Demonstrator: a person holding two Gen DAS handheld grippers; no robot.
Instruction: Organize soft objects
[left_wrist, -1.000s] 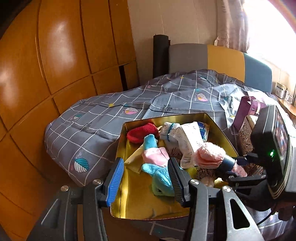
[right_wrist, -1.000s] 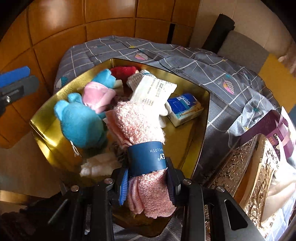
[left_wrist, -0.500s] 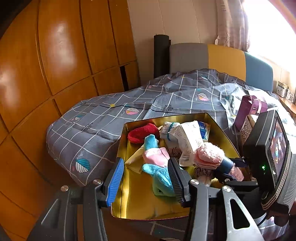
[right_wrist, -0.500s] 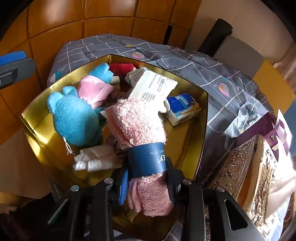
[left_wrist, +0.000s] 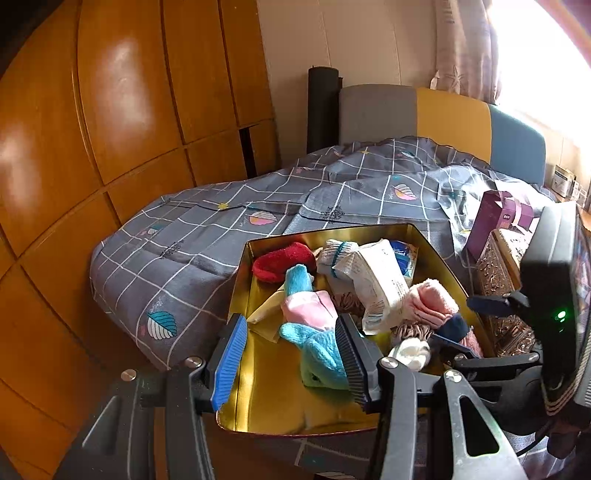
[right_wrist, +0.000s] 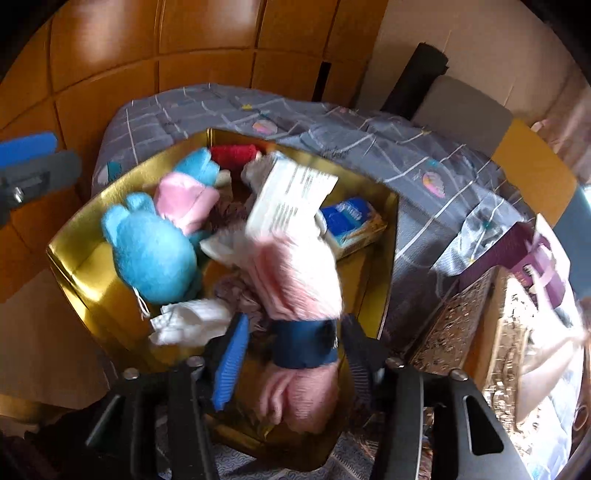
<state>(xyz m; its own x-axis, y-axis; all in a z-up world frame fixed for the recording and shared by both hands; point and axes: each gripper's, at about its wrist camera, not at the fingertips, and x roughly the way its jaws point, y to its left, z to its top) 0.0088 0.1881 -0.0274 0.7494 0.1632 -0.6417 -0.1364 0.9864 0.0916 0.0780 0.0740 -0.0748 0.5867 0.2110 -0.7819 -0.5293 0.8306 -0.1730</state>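
Note:
A gold tin (left_wrist: 266, 391) (right_wrist: 85, 273) sits on a bed and holds soft things: a blue plush (left_wrist: 317, 347) (right_wrist: 151, 251), a pink cloth (left_wrist: 306, 310), a red sock (left_wrist: 282, 256) and a white packet (left_wrist: 376, 280). A pink fluffy towel roll with a blue paper band (right_wrist: 295, 280) (left_wrist: 430, 304) lies in the tin between the spread fingers of my right gripper (right_wrist: 295, 350), which is open. My left gripper (left_wrist: 291, 354) is open and empty over the tin's near left edge.
A grey checked quilt (left_wrist: 207, 251) covers the bed. An ornate gold box (left_wrist: 502, 280) (right_wrist: 476, 332) and a purple gift box (left_wrist: 495, 218) stand right of the tin. Wooden wardrobe panels (left_wrist: 110, 110) fill the left. A blue tissue pack (right_wrist: 351, 221) lies in the tin.
My right gripper has opened and let go of the pink towel roll, which now rests in the tin. The left gripper has barely moved.

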